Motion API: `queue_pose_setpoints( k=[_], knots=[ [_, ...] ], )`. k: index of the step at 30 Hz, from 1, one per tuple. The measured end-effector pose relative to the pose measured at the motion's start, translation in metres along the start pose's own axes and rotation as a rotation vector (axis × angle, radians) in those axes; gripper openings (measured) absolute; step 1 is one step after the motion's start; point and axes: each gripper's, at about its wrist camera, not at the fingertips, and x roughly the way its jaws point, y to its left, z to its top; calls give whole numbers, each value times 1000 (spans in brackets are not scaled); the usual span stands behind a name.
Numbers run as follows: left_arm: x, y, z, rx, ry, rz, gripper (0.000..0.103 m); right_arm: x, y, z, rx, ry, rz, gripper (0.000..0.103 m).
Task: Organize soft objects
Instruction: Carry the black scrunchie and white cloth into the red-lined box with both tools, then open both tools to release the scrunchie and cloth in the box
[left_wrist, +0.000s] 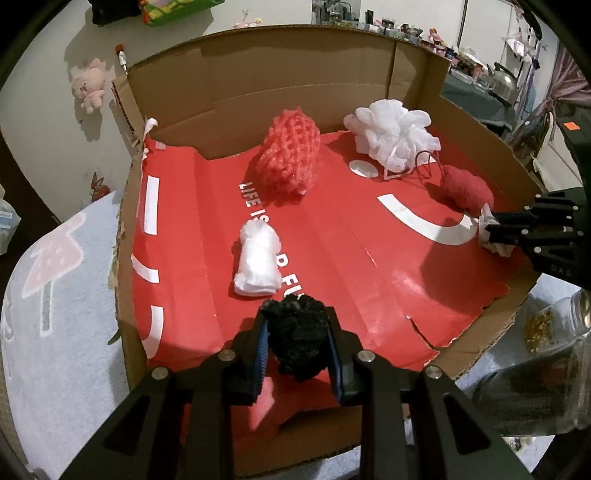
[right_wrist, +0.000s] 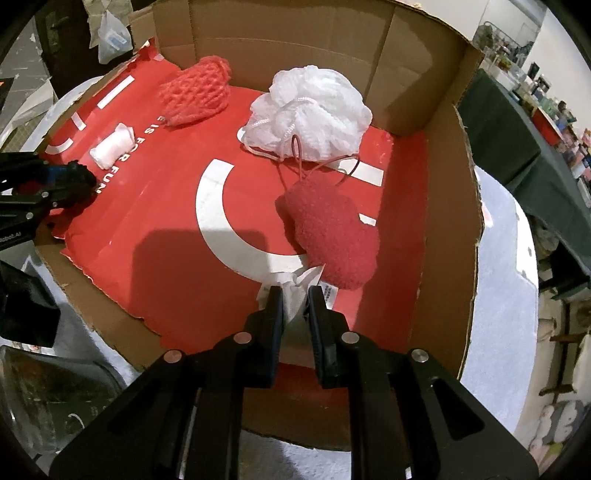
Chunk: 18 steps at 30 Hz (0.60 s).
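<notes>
My left gripper (left_wrist: 297, 325) is shut on a black mesh scrubber (left_wrist: 299, 339), held over the near edge of the red sheet (left_wrist: 340, 251); it also shows in the right wrist view (right_wrist: 75, 179). My right gripper (right_wrist: 295, 295) is shut on a white crumpled tissue (right_wrist: 295, 286) beside the dark red fuzzy pouch (right_wrist: 332, 236); it also shows in the left wrist view (left_wrist: 493, 230). On the sheet lie a white roll (left_wrist: 256, 262), a red net sponge (left_wrist: 290, 157) and a white bath pouf (left_wrist: 393, 134).
The red sheet lies inside an open cardboard box (left_wrist: 258, 74) with raised back and side walls. A glass jar (left_wrist: 546, 365) stands at the right of the box. A pale towel (left_wrist: 55, 295) covers the surface to the left.
</notes>
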Motion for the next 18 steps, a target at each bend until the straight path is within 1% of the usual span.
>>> queue_pose_setpoints(
  k=[5,8,11,14,16,17,18],
  knots=[
    [2,-1,0,-2,2,-1,32,0,-2,1,-1,1,6,15],
    [0,-1,1,-12,-6,-15,36,0,-2,0,-1,-2,17,18],
    [-2,-2,1,-12,-15,-23,42,0,-1,-1,2,-3,25,19],
    [-6,-3,0,-13,-33,-30,48,0,-1,-1,10,-6,38,24],
    [-10,-4,0,-12,-47,-38,54,-2,0,-1,11,-9,50,31],
    [-12,-5,0,-12,-55,-40,56,-3,0,-1,12,-14,52,34],
    [-15,-5,-1,-13,-66,-41,58,-5,0,-1,13,-22,58,45]
  ],
)
